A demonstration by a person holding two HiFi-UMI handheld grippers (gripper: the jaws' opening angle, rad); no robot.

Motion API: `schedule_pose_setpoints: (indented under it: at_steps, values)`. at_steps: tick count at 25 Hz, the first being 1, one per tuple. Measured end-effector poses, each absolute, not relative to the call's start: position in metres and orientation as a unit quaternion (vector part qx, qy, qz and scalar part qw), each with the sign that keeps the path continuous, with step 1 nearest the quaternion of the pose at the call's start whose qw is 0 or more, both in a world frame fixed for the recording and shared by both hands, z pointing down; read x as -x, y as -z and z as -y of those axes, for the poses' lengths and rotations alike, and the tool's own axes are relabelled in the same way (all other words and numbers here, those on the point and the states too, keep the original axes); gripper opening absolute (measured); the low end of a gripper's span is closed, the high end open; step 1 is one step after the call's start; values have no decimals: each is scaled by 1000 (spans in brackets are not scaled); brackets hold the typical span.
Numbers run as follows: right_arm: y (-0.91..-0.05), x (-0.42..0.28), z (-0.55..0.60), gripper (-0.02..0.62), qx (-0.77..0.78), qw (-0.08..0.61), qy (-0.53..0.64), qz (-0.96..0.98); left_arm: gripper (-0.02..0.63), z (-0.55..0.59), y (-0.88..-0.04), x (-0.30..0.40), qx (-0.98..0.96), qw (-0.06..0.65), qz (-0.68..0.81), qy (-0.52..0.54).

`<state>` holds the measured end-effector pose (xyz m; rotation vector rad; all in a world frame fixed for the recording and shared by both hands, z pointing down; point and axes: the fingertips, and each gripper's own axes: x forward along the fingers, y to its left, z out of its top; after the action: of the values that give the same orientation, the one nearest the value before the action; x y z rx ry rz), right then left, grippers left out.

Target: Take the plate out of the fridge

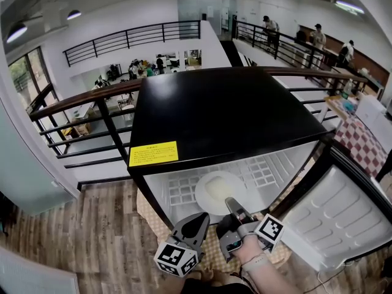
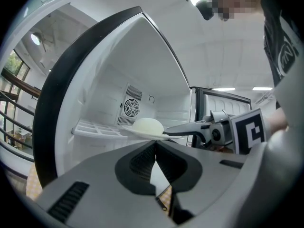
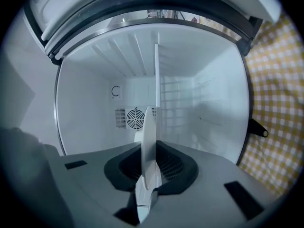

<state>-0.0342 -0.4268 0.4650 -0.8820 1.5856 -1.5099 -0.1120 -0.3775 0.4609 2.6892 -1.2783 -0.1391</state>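
bright, even light; fisheye-warped edges

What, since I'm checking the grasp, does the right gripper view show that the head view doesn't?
Only the right gripper view: the jaws shut on the plate, edge-on, and the fan vent on the back wall. Only the head view: the fridge's black top, its yellow label, the open door and the left gripper. Both: the plate and the white interior.

Wood floor (image 1: 92,231), black railings (image 1: 131,40), apparently upstairs.
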Motion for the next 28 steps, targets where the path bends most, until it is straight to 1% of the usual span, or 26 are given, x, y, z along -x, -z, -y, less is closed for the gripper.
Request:
schedule_pose_setpoints:
  at_steps: [8, 28]
  values:
    - [-464, 34, 418, 57, 360, 369, 589, -622, 8, 377, -460, 114, -898, 81, 429, 47]
    - [-465, 51, 429, 57, 321, 381, 612, -614, 8, 378, -463, 116, -894, 90, 435, 55]
